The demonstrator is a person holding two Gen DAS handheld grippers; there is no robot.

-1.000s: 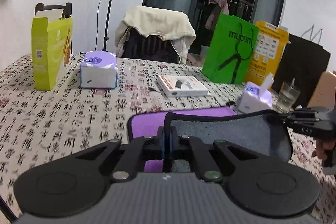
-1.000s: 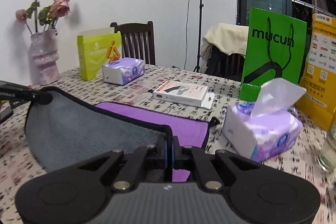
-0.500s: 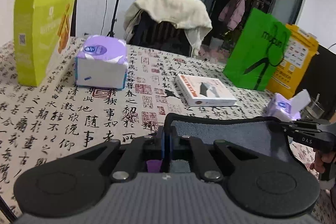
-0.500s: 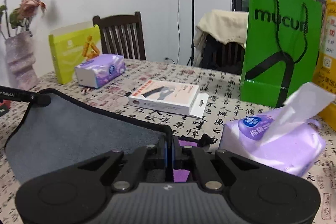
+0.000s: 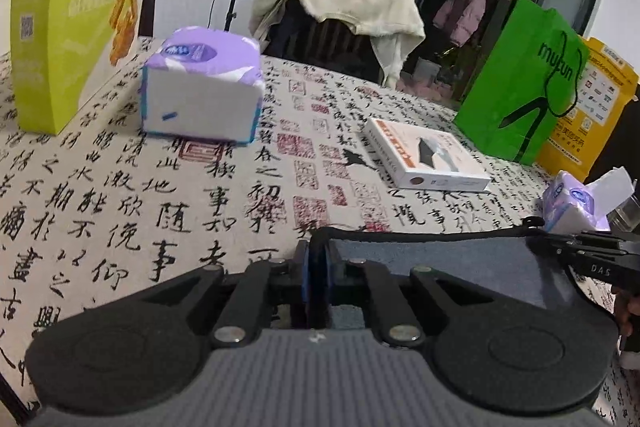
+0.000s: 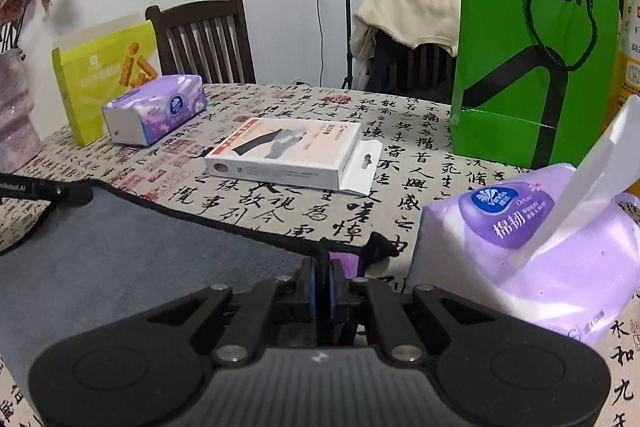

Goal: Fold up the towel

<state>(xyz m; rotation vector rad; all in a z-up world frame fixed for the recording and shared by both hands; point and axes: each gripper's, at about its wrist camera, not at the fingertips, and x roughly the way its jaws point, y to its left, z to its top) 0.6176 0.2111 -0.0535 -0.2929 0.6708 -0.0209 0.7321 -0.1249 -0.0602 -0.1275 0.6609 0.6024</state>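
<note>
The towel is grey on one face, purple on the other, with a black hem. My left gripper is shut on one corner of it. My right gripper is shut on the other corner; it also shows at the right edge of the left wrist view. The grey face lies folded over, stretched between both grippers just above the table. A sliver of the purple face shows under my right gripper. The left gripper's tip shows at the left of the right wrist view.
On the calligraphy tablecloth: a closed tissue pack, a yellow-green box, a flat white box, an open tissue pack close right of my right gripper, a green bag, a vase. Chairs stand behind.
Both grippers carried the held towel edge forward across the table. The purple face that showed ahead is now almost fully covered by the grey face.
</note>
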